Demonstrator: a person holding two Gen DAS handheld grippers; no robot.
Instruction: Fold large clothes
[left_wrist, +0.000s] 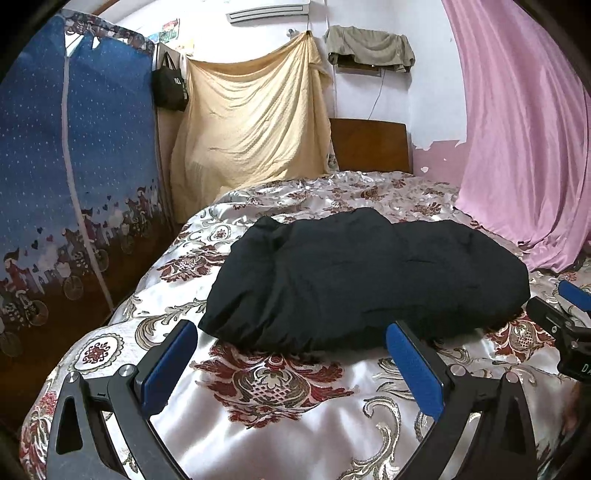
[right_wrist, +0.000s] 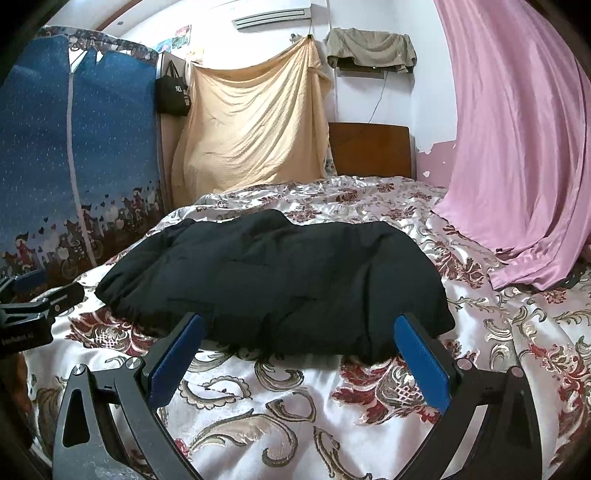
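A black padded garment (left_wrist: 365, 277) lies bunched in a thick mound on the bed's floral satin cover (left_wrist: 295, 424); the right wrist view shows the same garment (right_wrist: 273, 280) across the middle. My left gripper (left_wrist: 291, 334) hovers open just short of the garment's near edge, blue pads wide apart and nothing between them. My right gripper (right_wrist: 301, 328) is also open, its fingertips close to the near hem, holding nothing. The right gripper's body shows at the left wrist view's right edge (left_wrist: 561, 321); the left gripper's body shows at the right wrist view's left edge (right_wrist: 33, 314).
A blue fabric wardrobe (left_wrist: 74, 166) stands left of the bed. A yellow sheet (left_wrist: 251, 118) hangs on the back wall beside a wooden headboard (left_wrist: 369, 146). A pink curtain (left_wrist: 524, 129) drapes onto the bed's right side. Satin cover (right_wrist: 295, 424) lies bare in front.
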